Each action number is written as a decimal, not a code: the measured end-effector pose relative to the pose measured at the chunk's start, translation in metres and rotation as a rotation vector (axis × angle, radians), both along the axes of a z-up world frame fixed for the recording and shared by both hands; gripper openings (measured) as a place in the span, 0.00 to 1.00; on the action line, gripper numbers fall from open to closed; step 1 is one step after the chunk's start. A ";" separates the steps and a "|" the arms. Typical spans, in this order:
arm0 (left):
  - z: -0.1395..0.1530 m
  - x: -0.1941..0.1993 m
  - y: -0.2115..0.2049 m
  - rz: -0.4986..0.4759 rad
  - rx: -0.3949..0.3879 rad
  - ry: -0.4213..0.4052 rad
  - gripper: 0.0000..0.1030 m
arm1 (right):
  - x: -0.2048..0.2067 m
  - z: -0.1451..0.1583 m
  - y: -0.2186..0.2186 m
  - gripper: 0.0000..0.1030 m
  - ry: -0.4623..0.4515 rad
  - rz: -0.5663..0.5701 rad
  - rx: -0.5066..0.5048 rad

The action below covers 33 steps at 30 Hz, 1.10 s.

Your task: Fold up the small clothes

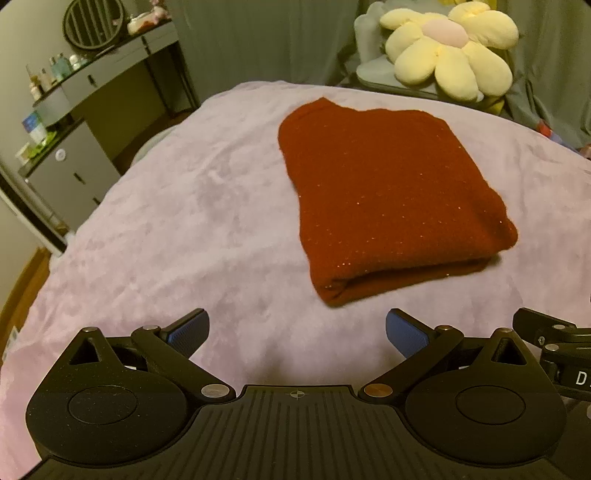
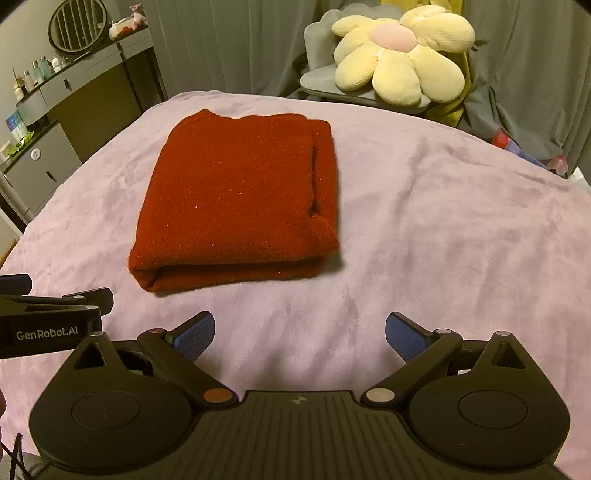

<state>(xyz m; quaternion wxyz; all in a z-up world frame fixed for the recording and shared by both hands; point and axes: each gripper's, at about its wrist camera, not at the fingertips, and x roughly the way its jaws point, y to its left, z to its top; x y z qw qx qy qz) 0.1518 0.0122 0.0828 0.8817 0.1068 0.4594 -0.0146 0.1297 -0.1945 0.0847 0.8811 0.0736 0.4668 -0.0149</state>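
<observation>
While both tools hover low over the lilac blanket, side by side and level, the left tool and the right tool each stand released, blue pads spread wide and holding nothing. One red knitted garment lies folded on the blanket just ahead of them. One yellow flower cushion sits on one grey chair beyond.

Bare lilac blanket all round folded red garment, flower cushion apparently well behind, off the bed
</observation>
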 end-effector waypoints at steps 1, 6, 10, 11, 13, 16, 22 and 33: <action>0.000 0.000 0.000 0.001 0.001 0.000 1.00 | 0.000 0.000 0.000 0.96 -0.001 0.000 0.000; 0.000 0.000 -0.001 -0.002 0.003 -0.001 1.00 | 0.000 0.001 -0.002 0.96 -0.005 0.001 0.002; 0.000 0.000 -0.001 -0.005 0.005 -0.002 1.00 | 0.000 0.001 -0.001 0.96 -0.009 -0.001 0.000; 0.000 0.000 -0.002 -0.006 0.005 -0.002 1.00 | 0.000 0.001 -0.001 0.96 -0.010 -0.001 0.000; 0.000 0.001 -0.002 -0.006 0.006 0.000 1.00 | 0.001 0.002 -0.002 0.96 -0.011 0.000 0.001; 0.000 0.001 -0.002 -0.007 0.005 -0.001 1.00 | 0.000 0.002 -0.002 0.96 -0.012 -0.001 -0.001; 0.000 0.001 -0.002 -0.008 0.005 -0.001 1.00 | 0.001 0.002 -0.001 0.96 -0.013 -0.002 0.000; -0.001 0.002 -0.003 -0.011 0.008 0.001 1.00 | 0.000 0.003 -0.001 0.96 -0.013 -0.004 0.001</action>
